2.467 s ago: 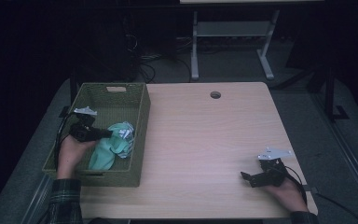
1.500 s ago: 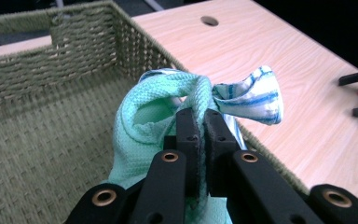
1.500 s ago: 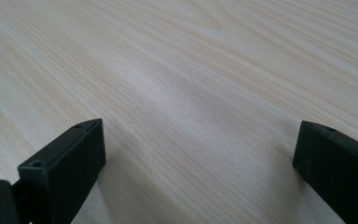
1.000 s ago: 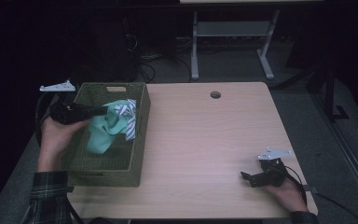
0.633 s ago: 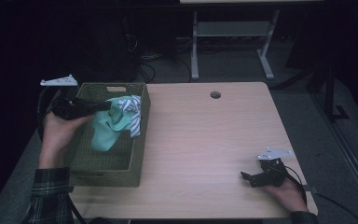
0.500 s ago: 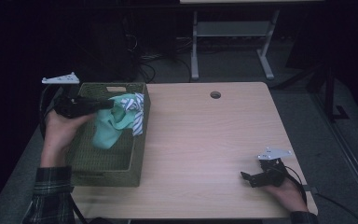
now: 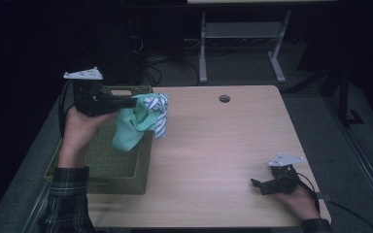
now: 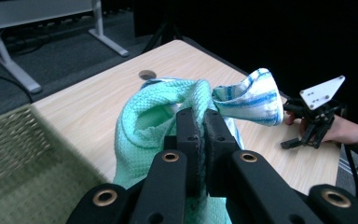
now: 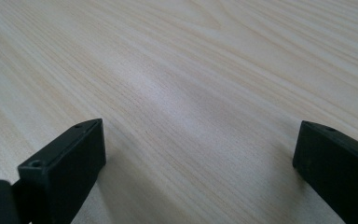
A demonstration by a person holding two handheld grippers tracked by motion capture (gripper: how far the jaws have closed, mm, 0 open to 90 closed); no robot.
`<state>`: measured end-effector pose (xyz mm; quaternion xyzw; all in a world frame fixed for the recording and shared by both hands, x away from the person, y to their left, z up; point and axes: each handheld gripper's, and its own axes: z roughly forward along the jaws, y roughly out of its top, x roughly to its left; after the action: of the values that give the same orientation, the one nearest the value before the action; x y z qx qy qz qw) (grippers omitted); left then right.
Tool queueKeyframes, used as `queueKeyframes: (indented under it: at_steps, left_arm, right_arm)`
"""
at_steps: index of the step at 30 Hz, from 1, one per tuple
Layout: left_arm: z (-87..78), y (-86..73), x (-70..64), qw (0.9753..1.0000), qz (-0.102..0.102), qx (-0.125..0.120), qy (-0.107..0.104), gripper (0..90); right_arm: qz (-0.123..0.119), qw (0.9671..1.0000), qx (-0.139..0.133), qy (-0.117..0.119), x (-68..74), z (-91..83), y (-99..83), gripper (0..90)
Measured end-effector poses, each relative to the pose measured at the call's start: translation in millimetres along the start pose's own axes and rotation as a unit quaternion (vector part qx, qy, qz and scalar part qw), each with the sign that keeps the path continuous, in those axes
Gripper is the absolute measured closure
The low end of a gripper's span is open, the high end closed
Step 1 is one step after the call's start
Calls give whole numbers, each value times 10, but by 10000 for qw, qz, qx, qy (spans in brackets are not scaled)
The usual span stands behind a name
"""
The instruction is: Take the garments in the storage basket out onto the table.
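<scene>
Left gripper (image 7: 126, 102) has its jaws clamped on two cloths (image 7: 138, 121) above the basket (image 7: 111, 167); right gripper (image 7: 257, 184) sits open on the desk (image 7: 213, 145).

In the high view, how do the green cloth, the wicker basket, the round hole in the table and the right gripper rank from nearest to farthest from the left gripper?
1. Green cloth: clamped in the left gripper, hanging below it.
2. Wicker basket: just beneath, at the table's left edge.
3. Round hole: far side, near the middle.
4. Right gripper: near right corner, resting on the table.
</scene>
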<state>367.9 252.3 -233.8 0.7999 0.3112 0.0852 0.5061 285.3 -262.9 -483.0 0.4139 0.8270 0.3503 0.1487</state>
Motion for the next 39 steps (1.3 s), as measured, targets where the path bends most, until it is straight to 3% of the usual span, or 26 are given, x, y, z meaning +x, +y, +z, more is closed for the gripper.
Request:
queueKeyframes:
  at_steps: [10,18,39]
  left_arm:
    - [302,133,-203,9997,160,-4,-210,865]
    - [538,132,-296,9988,201,6,-436,866]
    - [1010,131,-490,9966,274,93,-768,869]
  right_arm:
    - [-3,10000,2,-2,0,0,0,20]
    - [-14,10000,3,-3,-2,0,0,20]
    - [-5,10000,8,3,-2,1,3,20]
